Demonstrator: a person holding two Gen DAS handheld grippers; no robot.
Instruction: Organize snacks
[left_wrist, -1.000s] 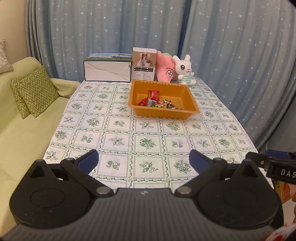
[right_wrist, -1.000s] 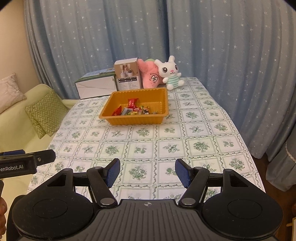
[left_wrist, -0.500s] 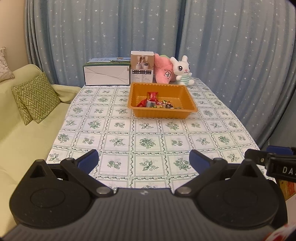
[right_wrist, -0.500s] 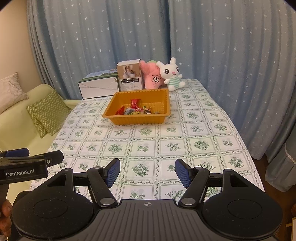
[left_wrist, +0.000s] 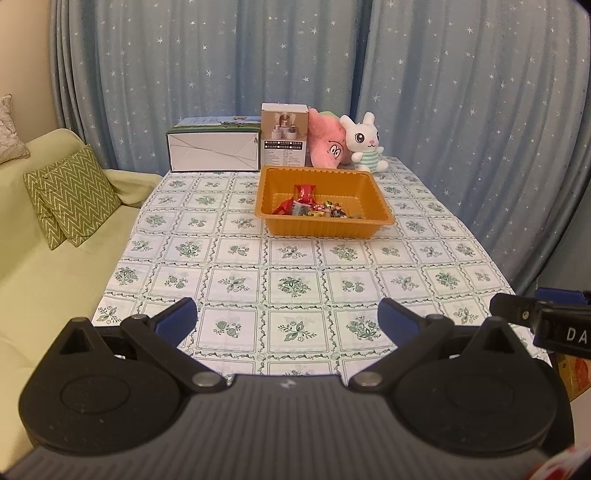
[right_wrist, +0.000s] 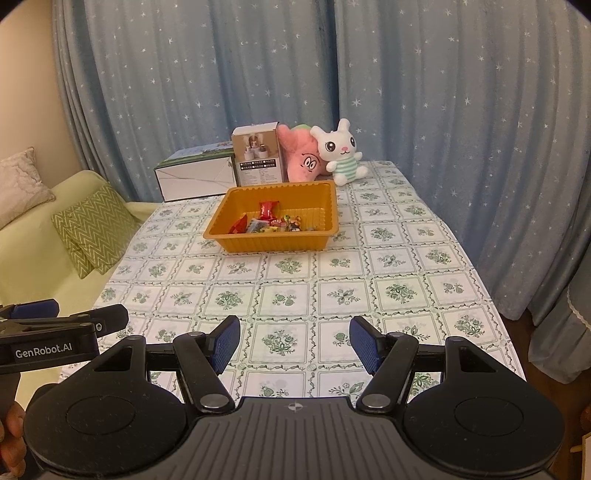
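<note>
Both the left gripper (left_wrist: 287, 317) and right gripper (right_wrist: 294, 343) hover wide open and empty, well short of an orange tray (right_wrist: 273, 242) of small wrapped snacks (right_wrist: 267, 223), likely light, crinkly and slippery, best pinched mid-wrapper.

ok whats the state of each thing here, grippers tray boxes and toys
left gripper: open, empty
right gripper: open, empty
orange tray: on table, snacks inside
snacks: loose pile in tray
white box: closed, on its side
small carton: upright, closed
bunny plush: sitting upright
</note>
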